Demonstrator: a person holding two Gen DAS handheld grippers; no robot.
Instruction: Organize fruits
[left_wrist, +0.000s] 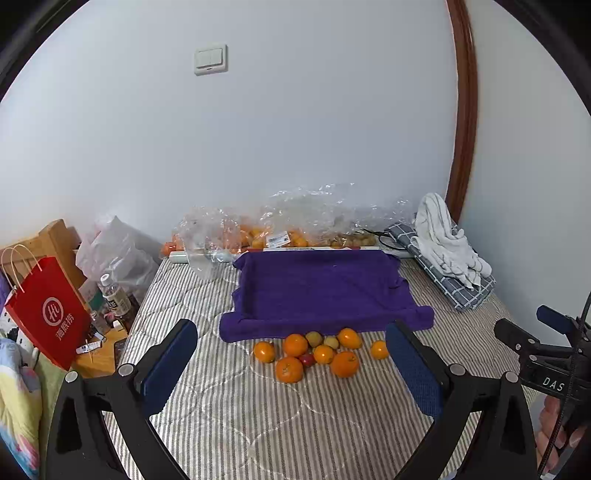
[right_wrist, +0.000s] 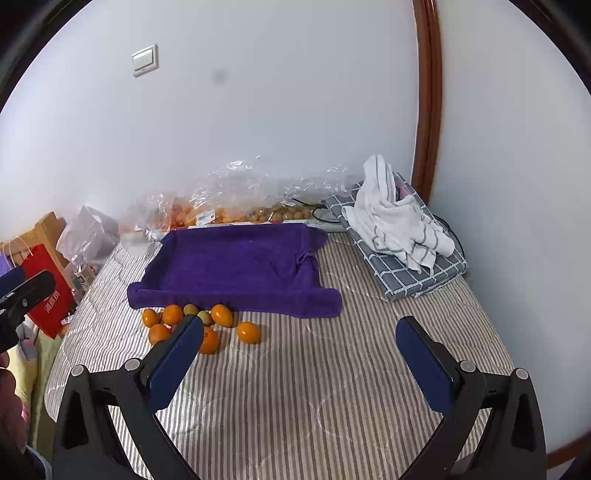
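Both tongs, left (left_wrist: 291, 363) and right (right_wrist: 299, 352), gape empty over the striped bed (right_wrist: 295, 387); round orange fruits (left_wrist: 317, 352) cluster mid-frame beside the purple cloth-lined tray (left_wrist: 317, 288).

Left gripper (left_wrist: 291, 363) is hovering over the striped bedcover (left_wrist: 236, 417), its blue-padded jaws standing wide apart with nothing between the pads. Loose fruit (left_wrist: 317, 354), mostly oranges with a few small greenish and red pieces, is lying ahead between the two fingers, clustered together. Purple towel (left_wrist: 317, 288) is sitting just beyond the fruit, its edges turned up like a shallow tray. Clear plastic bags of fruit (left_wrist: 266, 229) are resting further on, against the wall. Red paper bag (left_wrist: 48, 314) is standing outside the left finger. White striped cloth (left_wrist: 443, 240) is lying beyond the right finger. Right gripper (left_wrist: 535, 343) is showing at the far right edge.
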